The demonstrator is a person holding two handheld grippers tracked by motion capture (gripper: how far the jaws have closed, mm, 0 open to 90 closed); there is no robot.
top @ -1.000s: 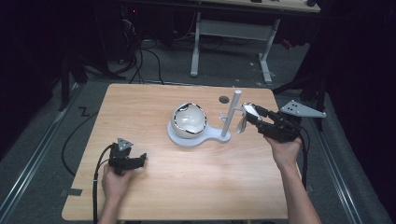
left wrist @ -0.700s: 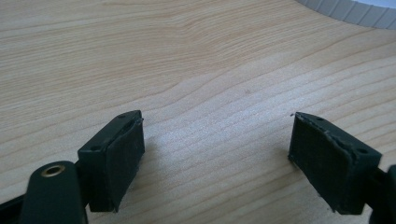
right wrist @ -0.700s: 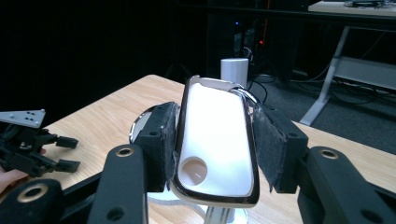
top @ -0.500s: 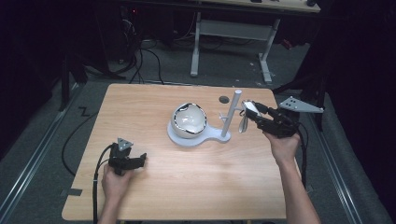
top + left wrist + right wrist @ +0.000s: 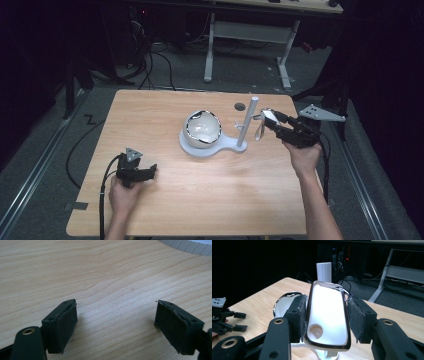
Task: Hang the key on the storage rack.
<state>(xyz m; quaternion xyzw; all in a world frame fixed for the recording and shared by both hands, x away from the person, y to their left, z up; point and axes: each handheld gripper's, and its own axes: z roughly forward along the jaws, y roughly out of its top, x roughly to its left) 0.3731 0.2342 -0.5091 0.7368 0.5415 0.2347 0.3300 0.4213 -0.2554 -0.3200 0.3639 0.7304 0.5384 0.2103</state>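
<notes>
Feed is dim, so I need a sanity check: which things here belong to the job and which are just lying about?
In the job:
right claw, shut on the cup
post
stand
bowl

Lying about:
left claw, open over bare table
dark disc

Both grippers, left (image 5: 150, 171) and right (image 5: 267, 120), are black, each with 2 blocky jaws faced with dark, rough pads (image 5: 65, 321). Brass-ringed holes (image 5: 278, 321) mark the jaw arms. Each carries a grey 3-cornered plate (image 5: 320, 113) and trails a black cable (image 5: 104, 190). The forearms are bare.
</notes>
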